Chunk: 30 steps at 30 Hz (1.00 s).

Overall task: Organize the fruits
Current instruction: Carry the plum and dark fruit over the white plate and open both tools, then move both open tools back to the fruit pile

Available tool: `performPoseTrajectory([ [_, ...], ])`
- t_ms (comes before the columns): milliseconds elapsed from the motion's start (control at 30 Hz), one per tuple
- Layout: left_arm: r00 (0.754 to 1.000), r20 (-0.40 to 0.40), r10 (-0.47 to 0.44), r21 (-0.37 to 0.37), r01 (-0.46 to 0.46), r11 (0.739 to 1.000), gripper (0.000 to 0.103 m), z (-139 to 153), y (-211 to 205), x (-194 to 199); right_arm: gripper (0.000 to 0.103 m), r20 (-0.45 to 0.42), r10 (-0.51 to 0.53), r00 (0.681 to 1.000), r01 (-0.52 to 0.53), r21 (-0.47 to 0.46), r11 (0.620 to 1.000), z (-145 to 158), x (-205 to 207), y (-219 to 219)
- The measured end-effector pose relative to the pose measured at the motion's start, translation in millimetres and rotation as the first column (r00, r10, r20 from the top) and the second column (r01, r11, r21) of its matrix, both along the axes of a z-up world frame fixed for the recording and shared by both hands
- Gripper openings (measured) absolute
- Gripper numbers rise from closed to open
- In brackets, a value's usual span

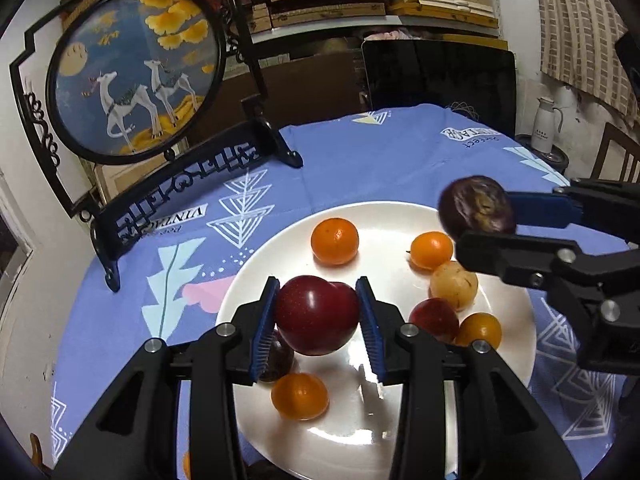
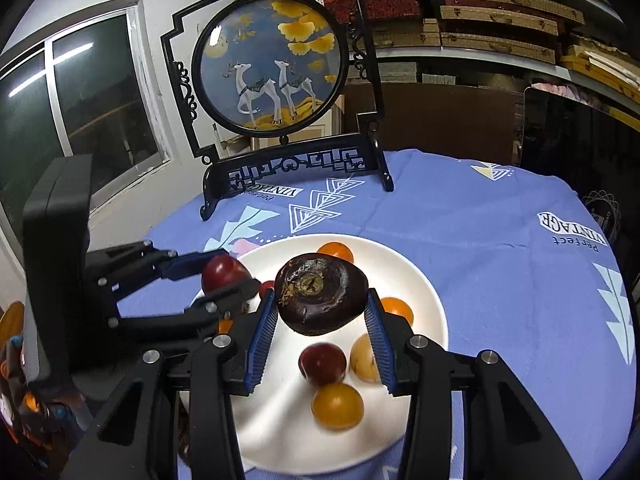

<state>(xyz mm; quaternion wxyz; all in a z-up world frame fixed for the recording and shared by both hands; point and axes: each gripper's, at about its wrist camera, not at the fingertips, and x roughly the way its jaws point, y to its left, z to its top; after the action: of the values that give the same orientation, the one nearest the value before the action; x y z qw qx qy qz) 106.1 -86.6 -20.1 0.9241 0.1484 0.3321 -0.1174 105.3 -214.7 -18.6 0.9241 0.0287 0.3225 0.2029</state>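
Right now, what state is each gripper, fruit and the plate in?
Left gripper: shut on the red plum, held above the plate.
Right gripper: shut on the dark wrinkled fruit, held above the plate.
Plate: on the tablecloth, holding the loose orange, yellow and red fruits.

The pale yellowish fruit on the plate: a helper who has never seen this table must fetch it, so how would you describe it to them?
Find the white plate on the blue tablecloth, before the framed deer picture. On the plate's right side lies the pale fruit, between a small orange fruit and a small red one. It alone is dull tan-yellow, freckled with brown.
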Motion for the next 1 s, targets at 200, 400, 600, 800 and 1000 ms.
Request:
performPoseTrajectory([
  [200, 0.998, -0.046, 0.033, -0.028, -0.034, 0.999, 0.045, -8, 6, 10, 0.061, -0.013, -0.004, 1.0, 0.004, -0.009, 1.0, -3, 10, 8],
  [400, 0.994, 0.093, 0.051, -0.021, -0.049, 0.999, 0.088, 5, 9, -11, 0.075, 0.053, -0.035, 0.998, 0.032, 0.048, 0.998, 8, -12, -7],
  [600, 0.981, 0.19, 0.047, -0.044, -0.039, 0.998, 0.097, 20, 15, -41, 0.1, 0.267, -0.137, 0.954, 0.121, 0.077, 0.99, 44, -72, -24],
  [800, 0.97, 0.233, 0.071, -0.091, -0.051, 0.995, 0.097, 40, 34, -73, 0.099, 0.381, -0.096, 0.92, 0.057, 0.112, 0.992, 72, -130, -37],
  [1000, 0.975, 0.2, 0.1, -0.194, -0.061, 0.979, 0.097, 53, 84, -118, 0.099, 0.247, 0.028, 0.969, -0.043, 0.057, 0.997, 58, -161, -27],
])
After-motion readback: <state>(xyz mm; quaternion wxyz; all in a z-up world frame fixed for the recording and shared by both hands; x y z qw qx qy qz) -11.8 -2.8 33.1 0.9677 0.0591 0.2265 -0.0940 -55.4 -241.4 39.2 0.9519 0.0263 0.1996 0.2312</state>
